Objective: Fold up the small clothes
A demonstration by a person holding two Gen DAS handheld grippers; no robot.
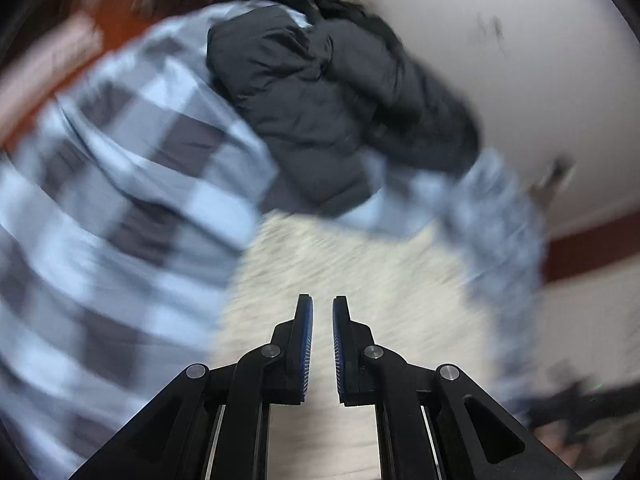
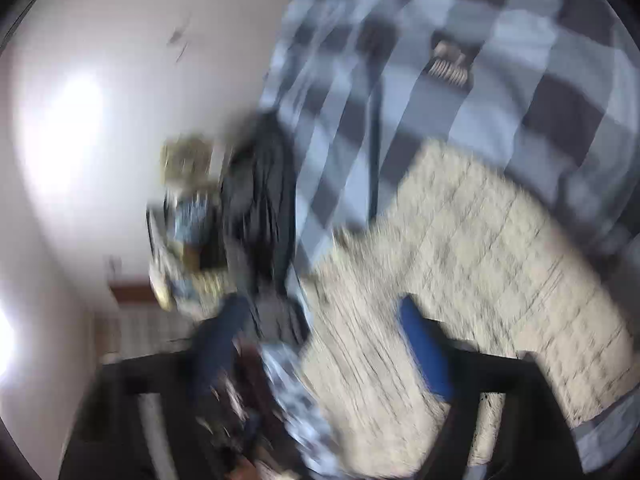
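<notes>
From the left wrist view we see, at nine o'clock, a blue and grey checked bedcover (image 1: 120,184) filling the left half of the blurred picture. Toward twelve o'clock a dark puffy jacket (image 1: 320,112) lies bunched on that cover, against a pale wall (image 1: 520,60) at one to two o'clock. In the middle and down to six o'clock spreads a cream knitted garment (image 1: 352,264), the small piece of clothing for folding. Our left gripper (image 1: 322,312) rises from six o'clock directly over this knit; its jaws stand nearly shut, with only a slim gap and nothing between them. Whether the tips touch the cloth we cannot tell.

From the right wrist view, the wall (image 2: 100,80) takes nine to eleven o'clock. A blurred heap of dark and patterned clothes (image 2: 240,208) sits near the centre left. The checked bedcover (image 2: 460,60) fills twelve to two o'clock. The cream knitted garment (image 2: 460,240) runs from the centre to four o'clock. Our right gripper (image 2: 320,344) sits at six o'clock with its jaws wide apart: the left finger is smeared over the dark heap, the blue-padded right finger (image 2: 424,352) lies over the knit, whose near edge falls between the two. We see no grip on it.
</notes>
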